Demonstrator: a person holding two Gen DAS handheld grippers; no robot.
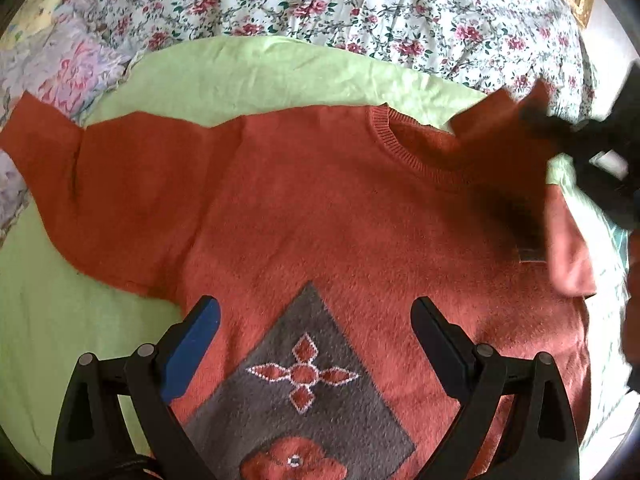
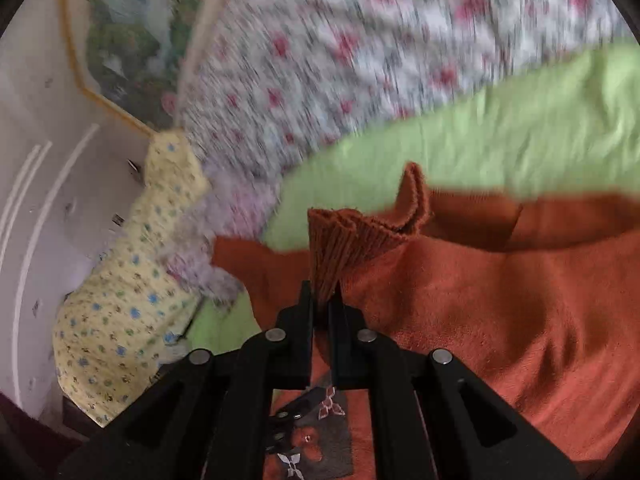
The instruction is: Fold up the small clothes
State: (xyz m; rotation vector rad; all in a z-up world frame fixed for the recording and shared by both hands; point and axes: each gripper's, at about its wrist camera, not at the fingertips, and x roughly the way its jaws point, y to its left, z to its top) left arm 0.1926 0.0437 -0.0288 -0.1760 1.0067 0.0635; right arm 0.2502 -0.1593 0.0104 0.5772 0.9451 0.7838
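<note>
A rust-orange sweater (image 1: 320,208) with a grey diamond flower panel (image 1: 304,400) lies face up on a light green cloth (image 1: 240,76). My left gripper (image 1: 316,316) hovers open above the sweater's chest, with nothing between its fingers. One sleeve (image 1: 48,148) lies spread flat at the left. My right gripper (image 2: 325,300) is shut on the ribbed cuff (image 2: 348,236) of the other sleeve. It holds that cuff lifted above the sweater's body (image 2: 500,300). In the left wrist view the right gripper (image 1: 556,124) appears blurred at the right, with the raised sleeve hanging from it.
The green cloth rests on a floral bedspread (image 1: 400,4). A yellow dotted fabric bundle (image 2: 132,280) sits at the bed's edge beside a white wall (image 2: 40,160). A gold-framed picture (image 2: 120,40) hangs there. A person's dark sleeve (image 1: 628,208) fills the right edge.
</note>
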